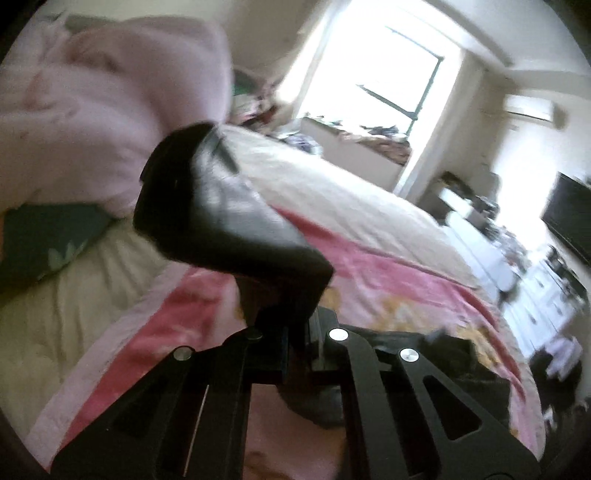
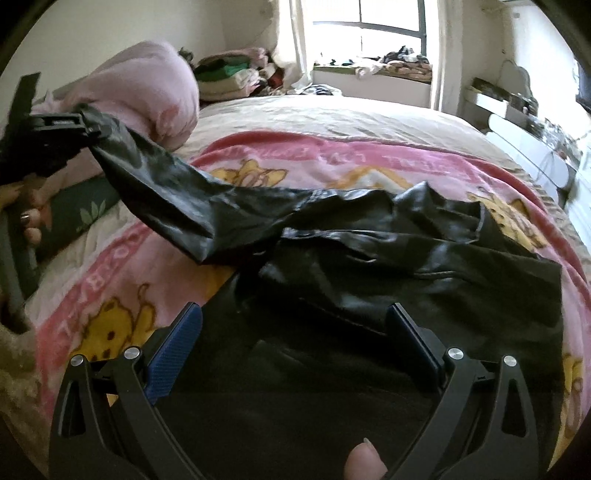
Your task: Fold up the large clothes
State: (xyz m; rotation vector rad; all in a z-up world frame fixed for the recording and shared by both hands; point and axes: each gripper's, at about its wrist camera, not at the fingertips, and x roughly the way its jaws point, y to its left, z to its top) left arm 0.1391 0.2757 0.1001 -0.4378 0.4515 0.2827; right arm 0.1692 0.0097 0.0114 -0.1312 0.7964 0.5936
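Nearest the right-wrist camera, the right tool (image 2: 293, 334) stands wide, its blue pads (image 2: 177, 343) apart and gripping nothing; it hovers just above the body of the black leather jacket (image 2: 406, 273), which lies crumpled on the pink cartoon blanket (image 2: 110, 295) covering the bed (image 2: 332, 110). Whether its fingers brush the leather cannot be told. Farther out to the left, the left tool (image 2: 79, 125) is clamped on the end of the jacket's sleeve (image 2: 155, 192) and holds it raised off the blanket, the sleeve running taut down to the body. In the left-wrist view the same sleeve (image 1: 229, 206) rises from between the closed jaws. Beyond lie a pink duvet (image 2: 147, 85) and a window (image 2: 369, 29).

The step in hand looks like spreading the sleeve flat before folding. To do it well, the right tool should probably pin the jacket's body so that it does not drag, while the left draws the sleeve straight without twisting it, then lays it smoothly across.
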